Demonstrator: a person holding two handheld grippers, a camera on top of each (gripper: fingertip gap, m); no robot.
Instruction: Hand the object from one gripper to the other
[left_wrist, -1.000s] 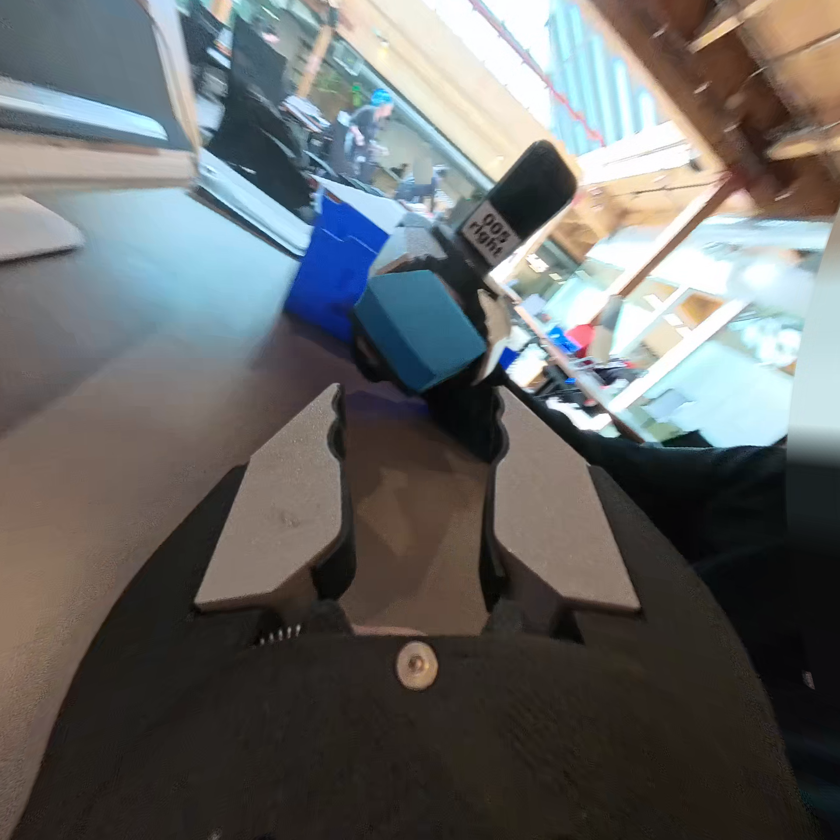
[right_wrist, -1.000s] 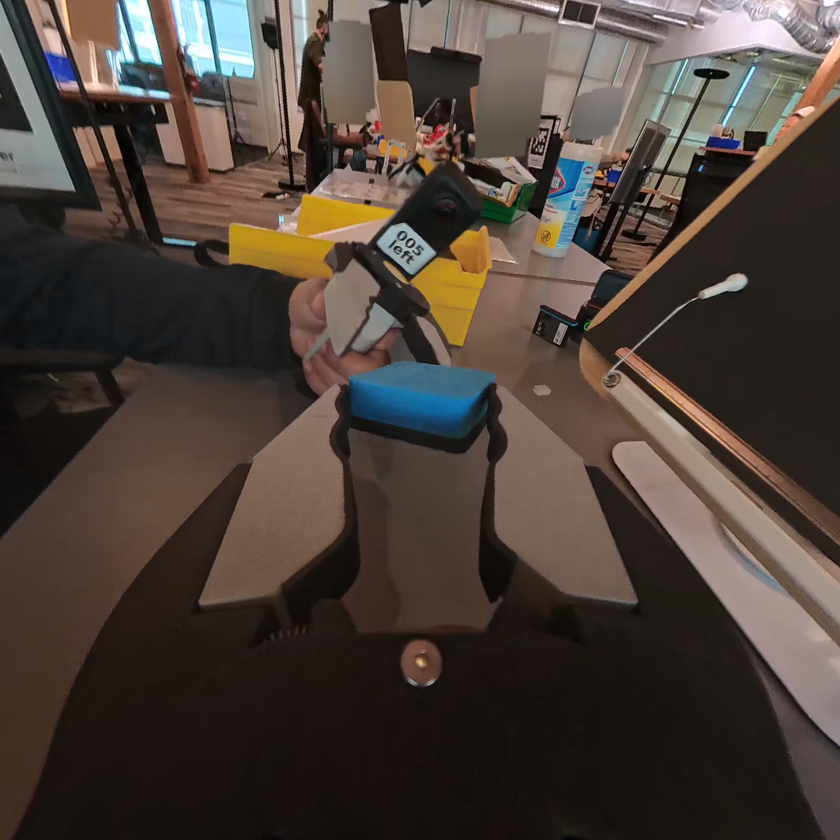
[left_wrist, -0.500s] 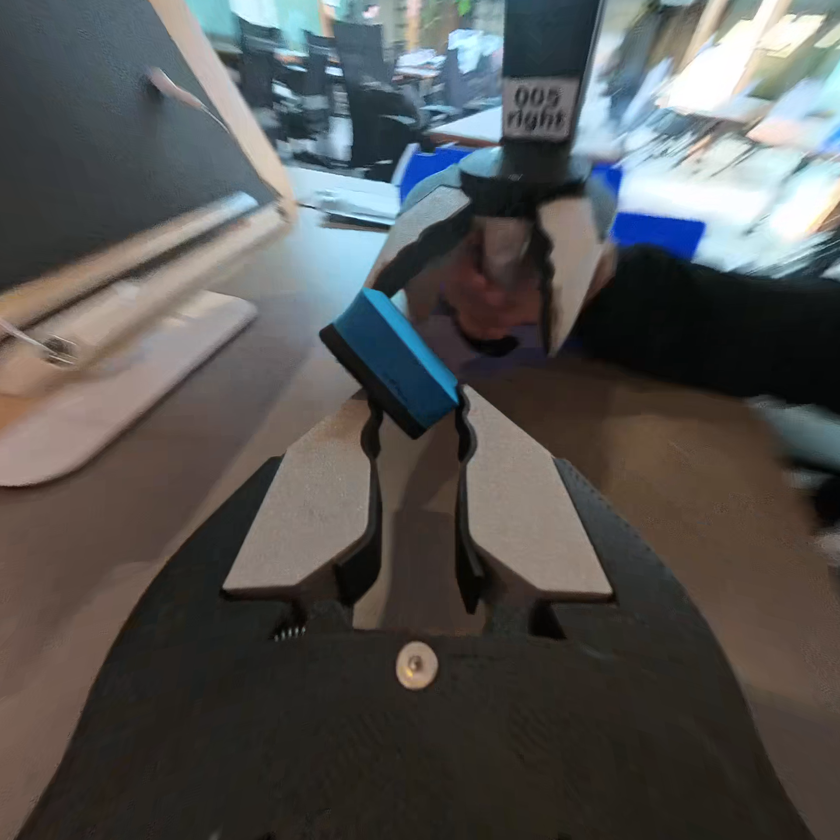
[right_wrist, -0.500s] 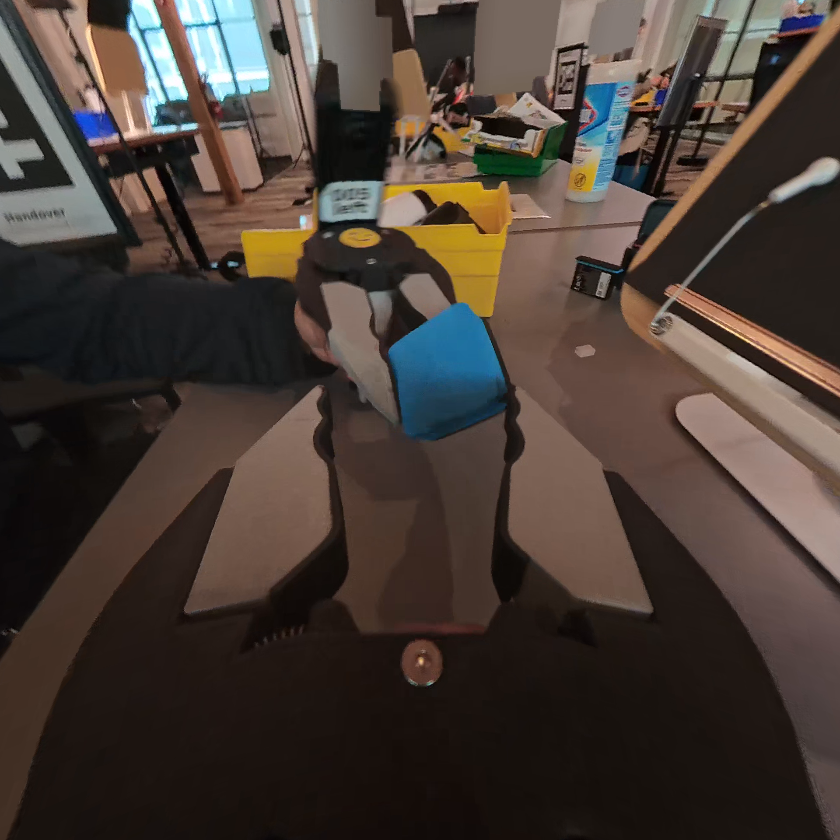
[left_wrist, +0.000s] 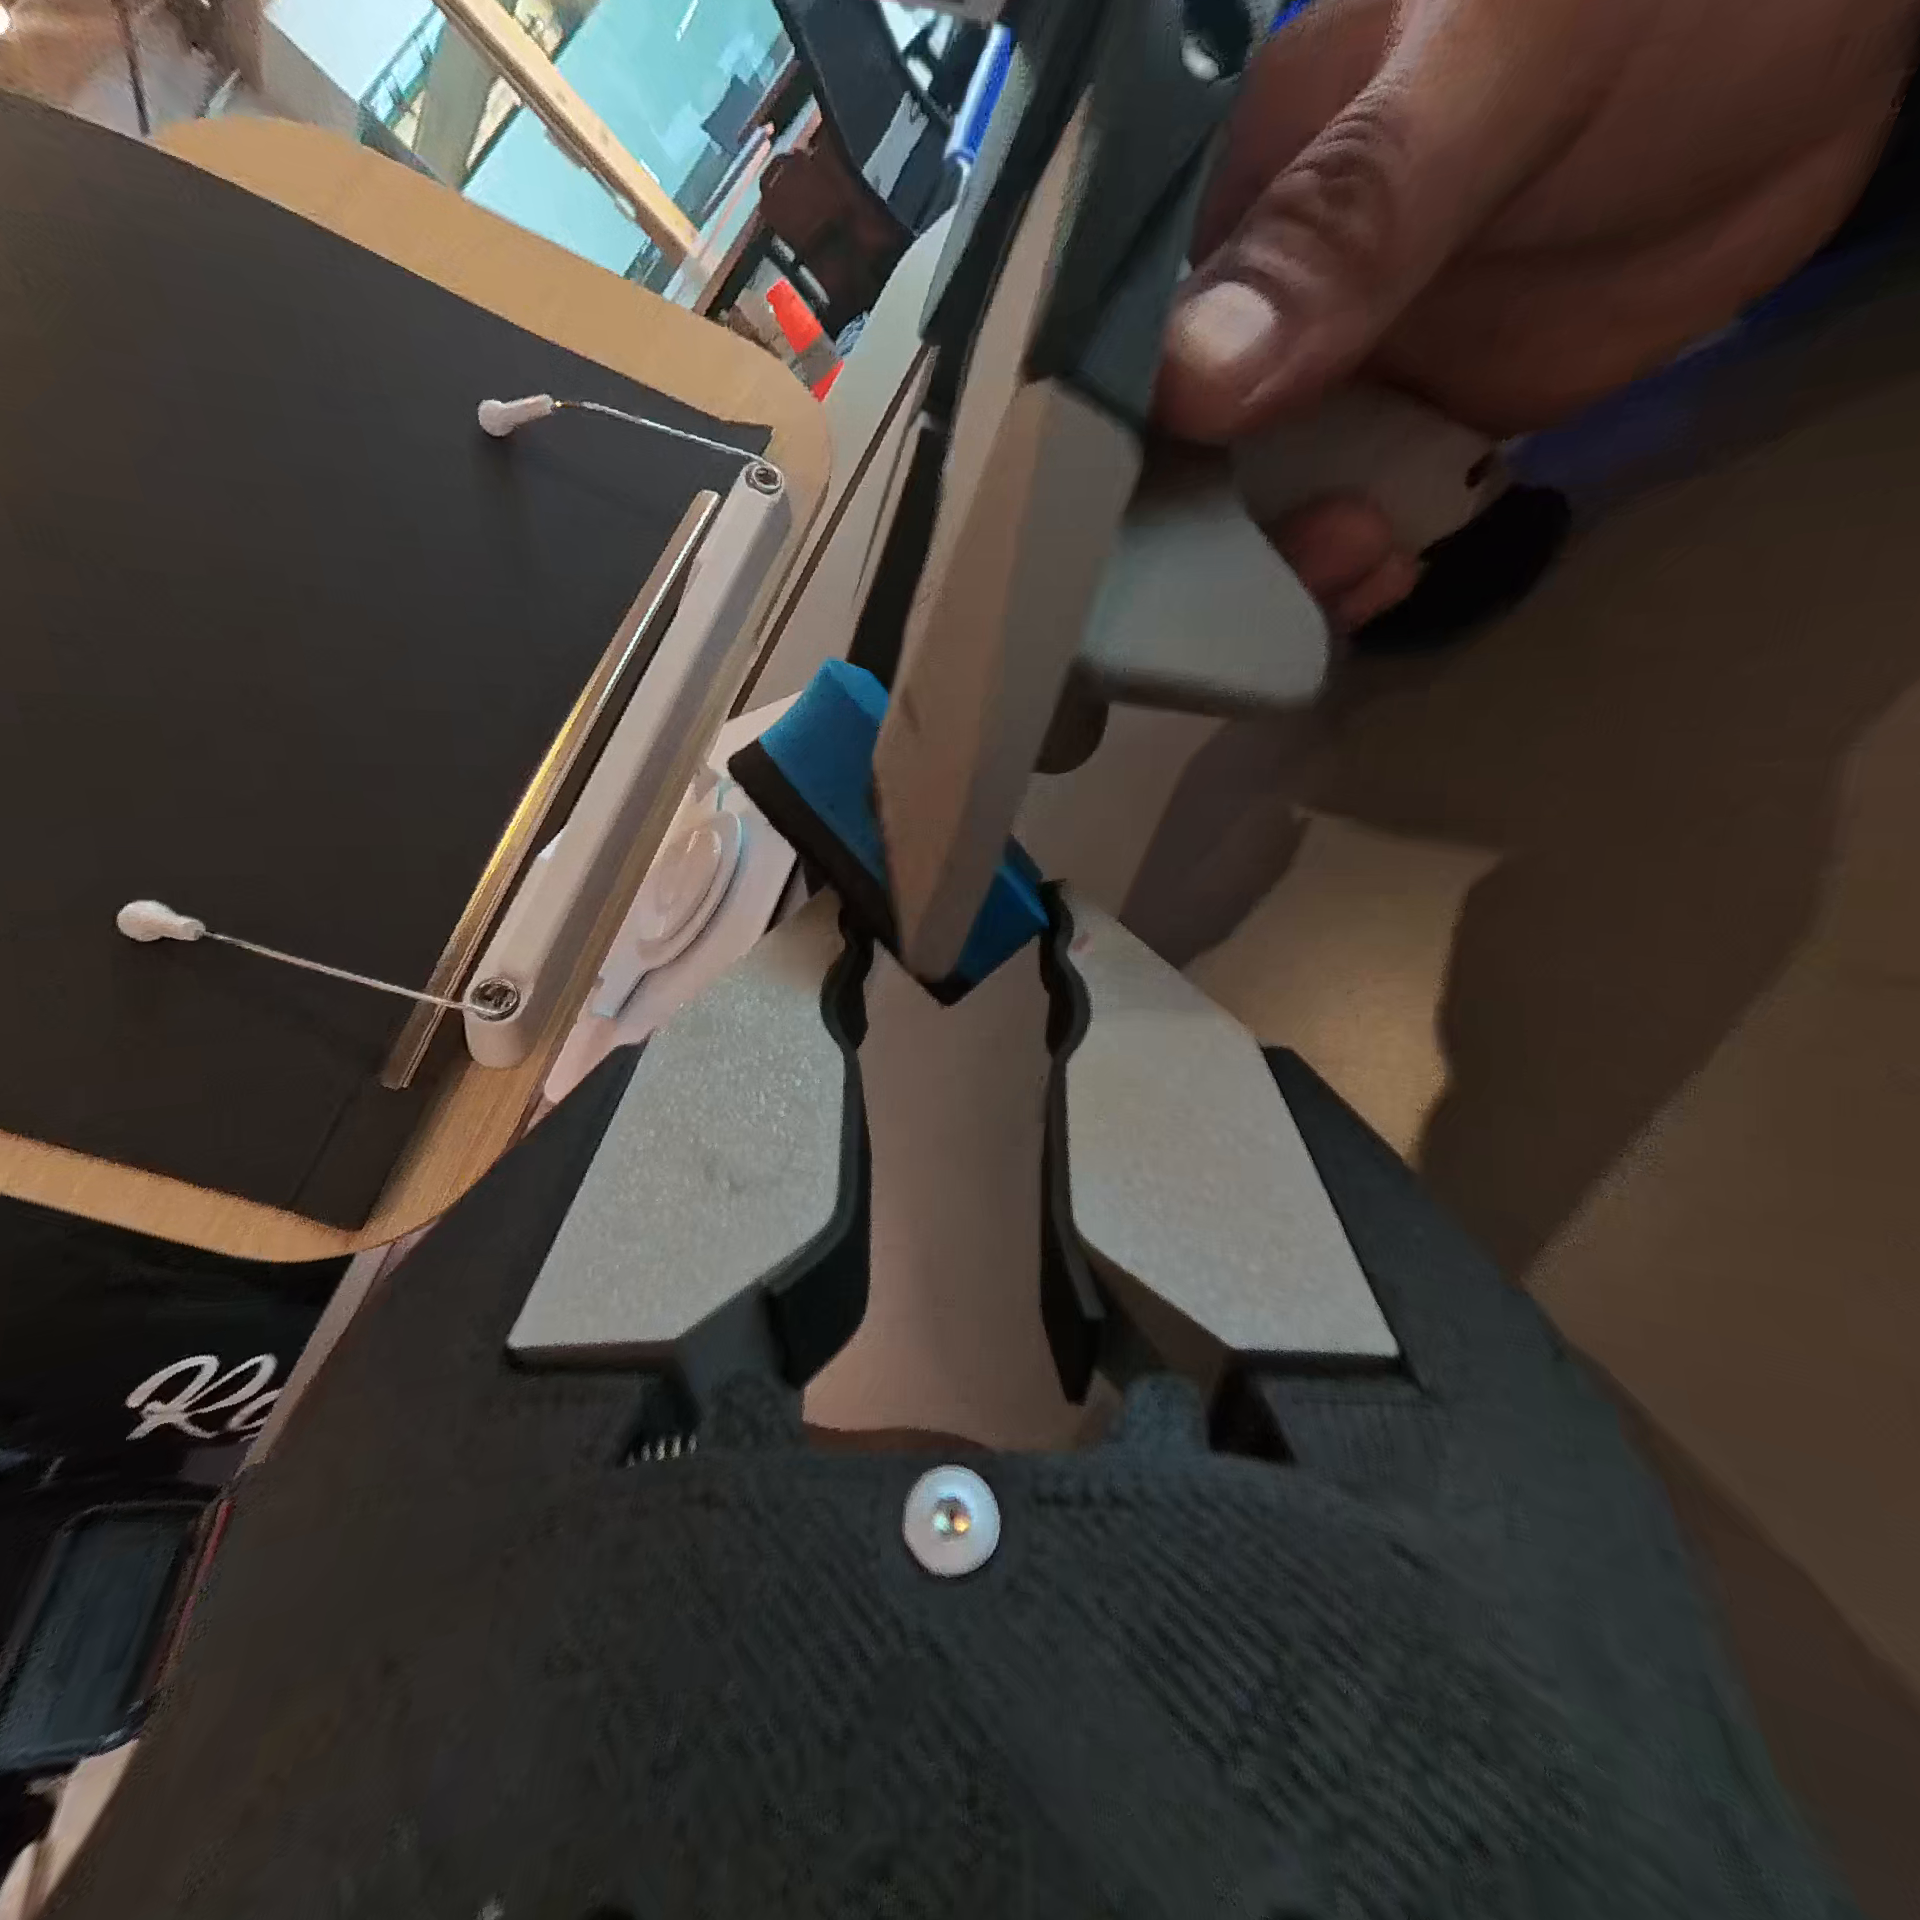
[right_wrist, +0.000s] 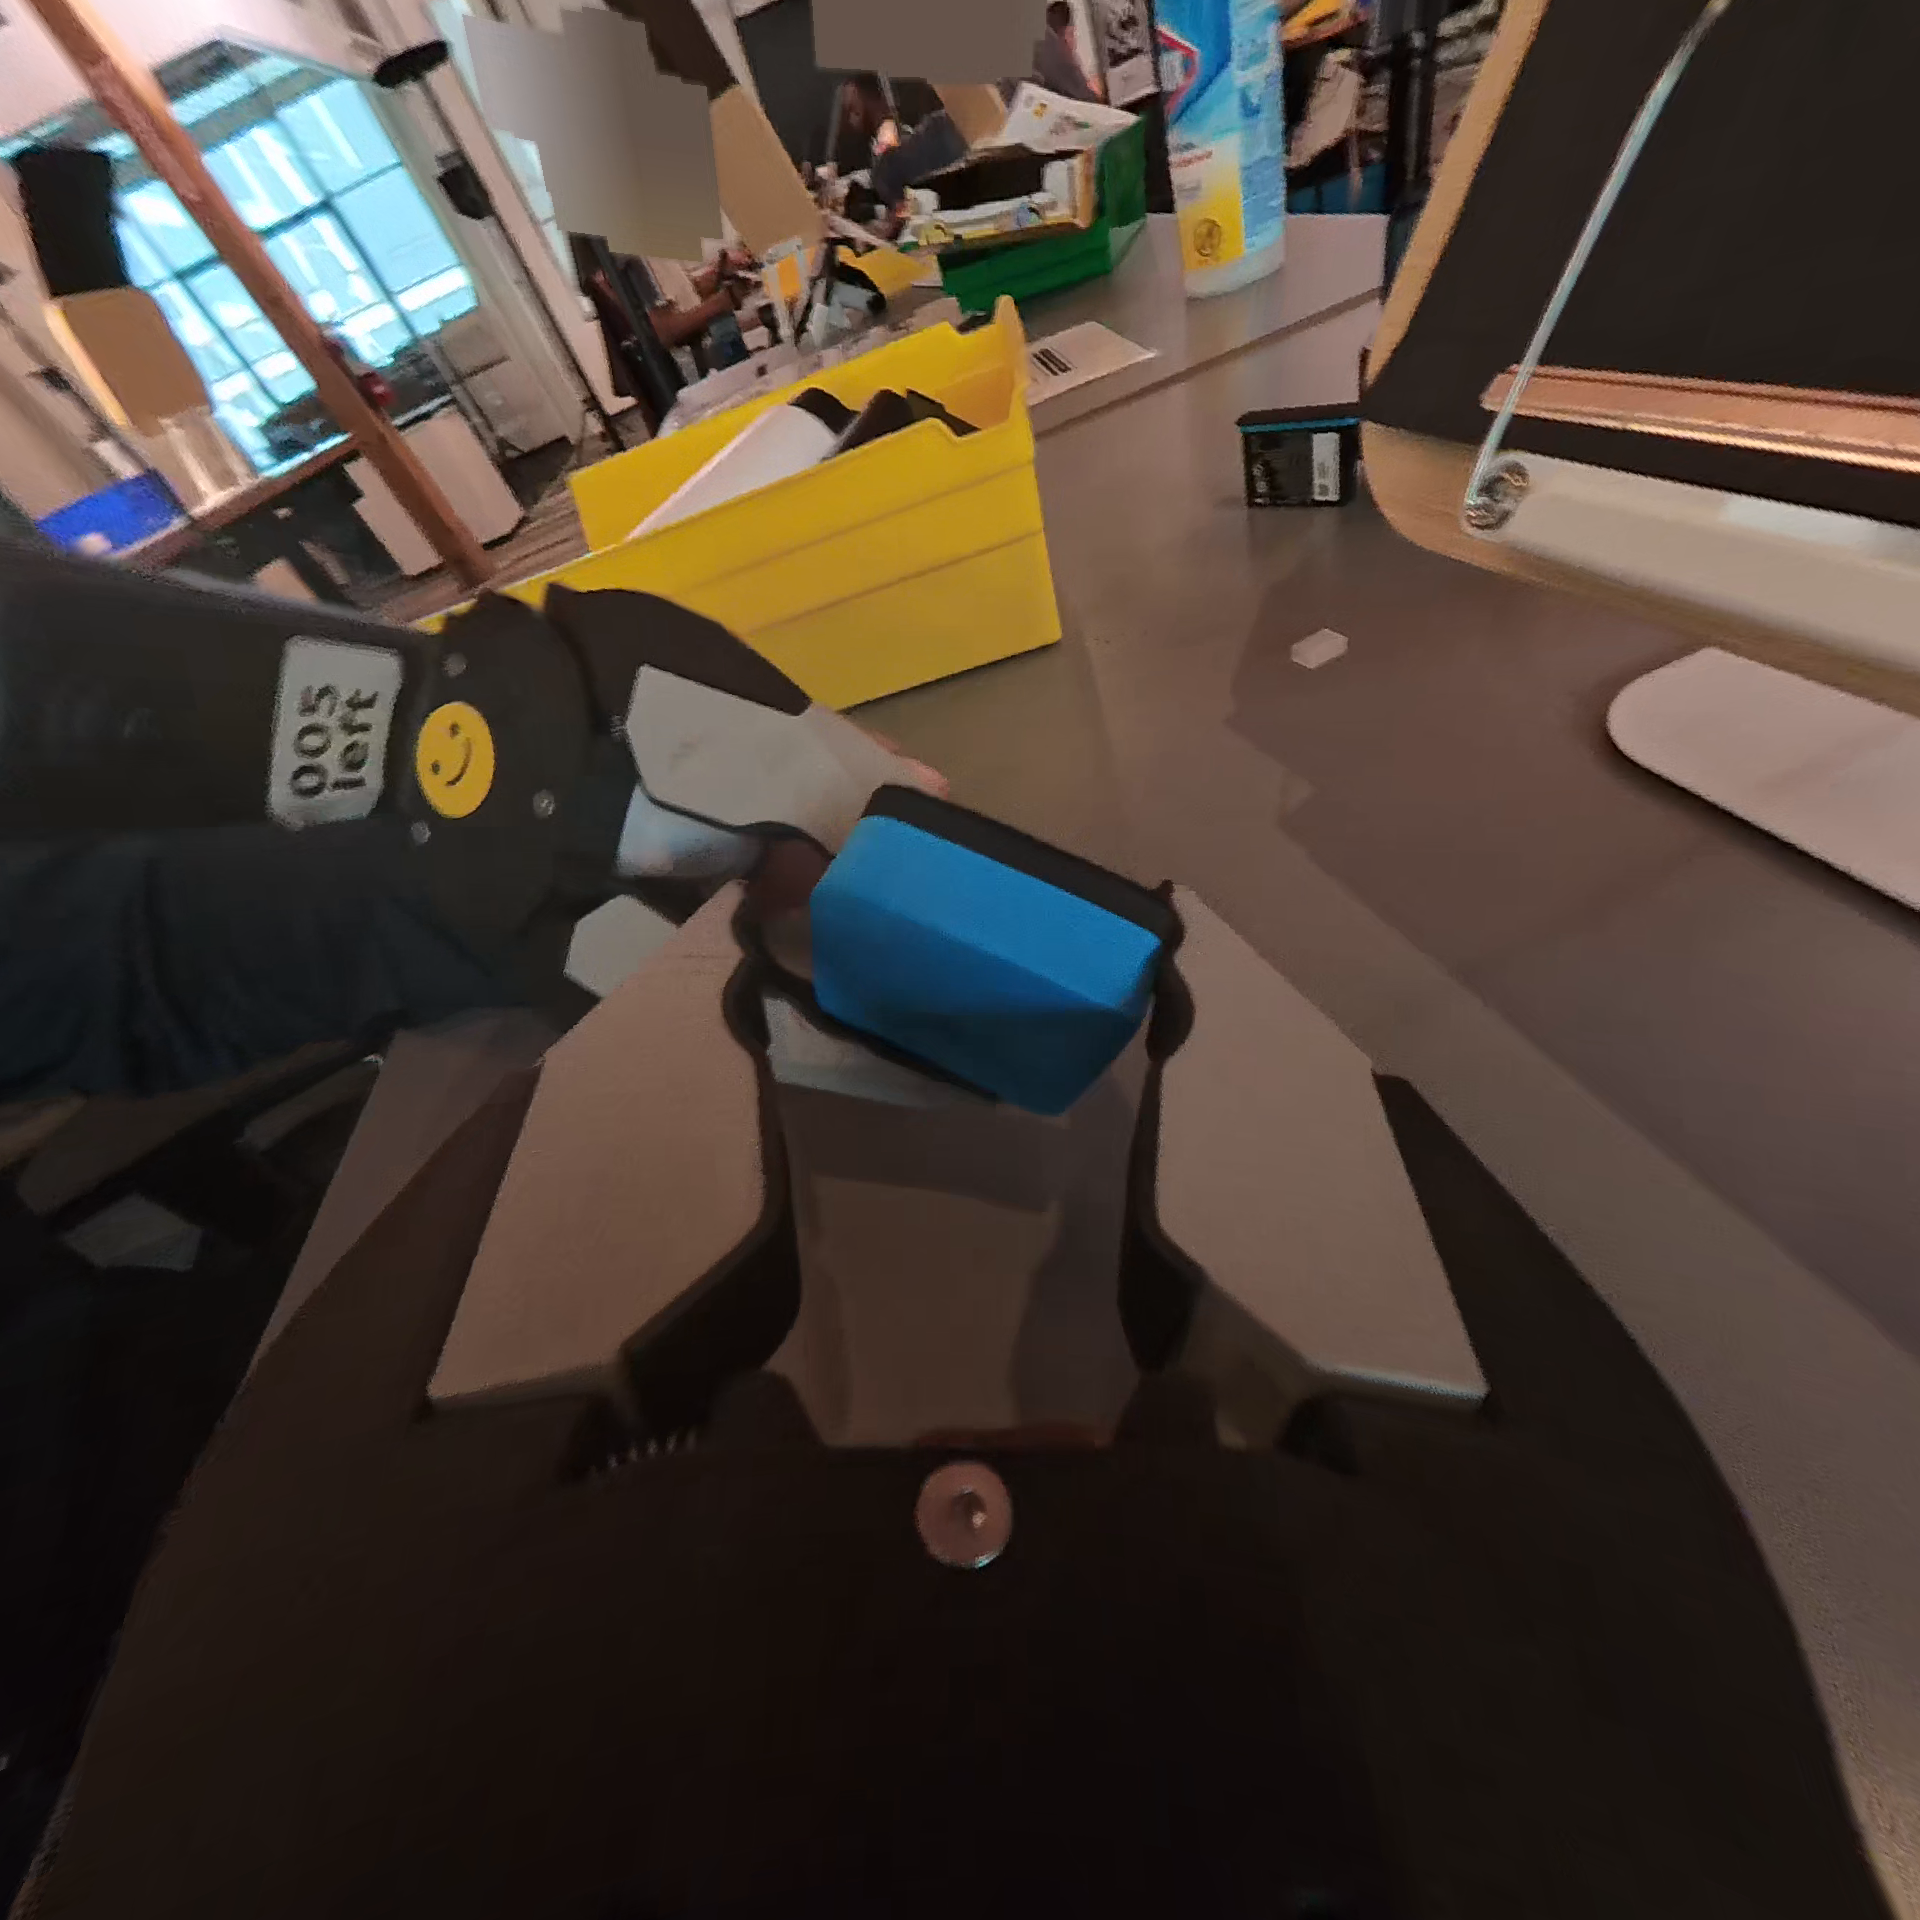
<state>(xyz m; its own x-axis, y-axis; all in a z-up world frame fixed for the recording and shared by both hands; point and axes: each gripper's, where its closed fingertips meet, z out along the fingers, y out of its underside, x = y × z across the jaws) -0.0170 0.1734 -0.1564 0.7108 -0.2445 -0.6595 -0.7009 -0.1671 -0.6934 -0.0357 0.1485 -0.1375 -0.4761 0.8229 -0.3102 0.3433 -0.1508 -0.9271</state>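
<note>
A grey table (right_wrist: 1403, 790) in a busy workshop is carrying a yellow bin (right_wrist: 831, 561) and a black board on a stand (left_wrist: 312, 623) near its far side. Above it, the left hand-held gripper (left_wrist: 948, 940) is pinching one end of the blue sponge (left_wrist: 842, 790), its jaws standing narrowly apart. The right hand-held gripper (right_wrist: 961, 961) is standing spread wider around the sponge's (right_wrist: 977, 982) other end; only its right finger seems to be touching. A person's hand (left_wrist: 1507, 208) is gripping its handle.

Open-plan workshop-office: cluttered desks (right_wrist: 1195, 332), yellow parts bin (right_wrist: 852, 540).
</note>
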